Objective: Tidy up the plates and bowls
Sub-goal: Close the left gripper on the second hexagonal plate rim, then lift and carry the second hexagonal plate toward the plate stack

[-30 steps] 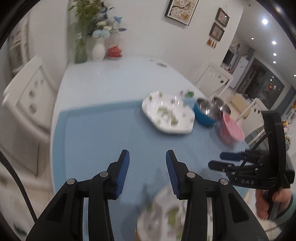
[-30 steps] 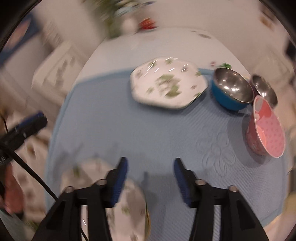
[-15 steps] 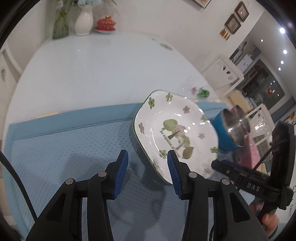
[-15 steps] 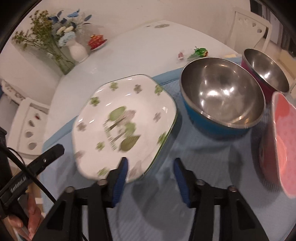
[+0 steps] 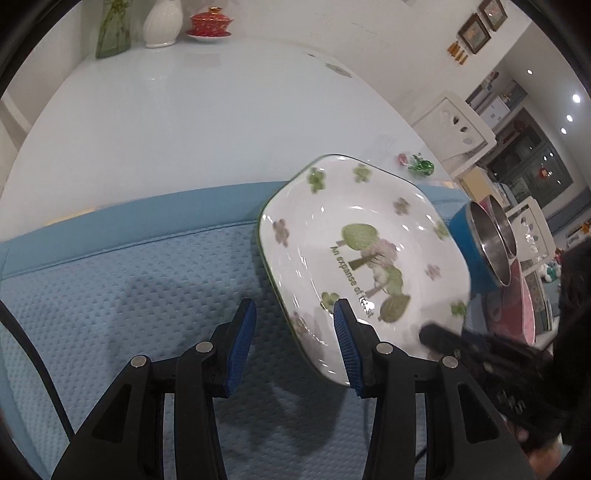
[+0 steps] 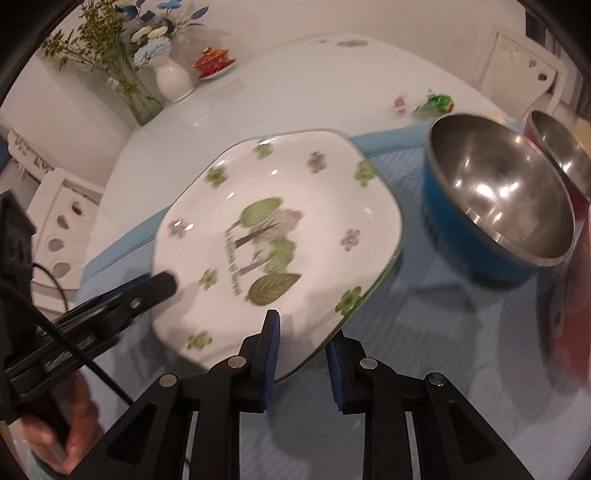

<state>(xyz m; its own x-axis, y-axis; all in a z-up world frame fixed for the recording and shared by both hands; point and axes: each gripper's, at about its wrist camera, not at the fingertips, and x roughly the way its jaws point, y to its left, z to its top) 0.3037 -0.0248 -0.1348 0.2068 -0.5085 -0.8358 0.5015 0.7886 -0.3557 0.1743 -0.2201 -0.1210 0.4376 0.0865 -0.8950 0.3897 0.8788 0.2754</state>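
A white plate [image 6: 280, 236] printed with green trees and small flowers is seen near the far edge of a textured blue mat [image 5: 122, 295], its near rim raised off the mat and the far rim close to the mat's border. The near rim is clamped by the right gripper [image 6: 301, 354], whose jaws have just been closing, one blue pad lying over the plate's face and the other under the rim. The left gripper [image 5: 293, 345] is held at the plate's left rim with its fingers apart; one finger [image 5: 347, 343] overlaps the plate's face and the other [image 5: 240, 343] is over bare mat, and no pressing on the rim can be made out. Both grippers are angled steeply downward. Just right of the plate a blue bowl with a steel lining [image 6: 495, 199] is found, with a second steel-lined bowl [image 6: 561, 151] behind it and a pink bowl [image 5: 517, 306] nearer, leaving little room on that side. Open mat is left to the left, and bare white table [image 5: 192, 118] beyond, up to the vases [image 5: 162, 22].
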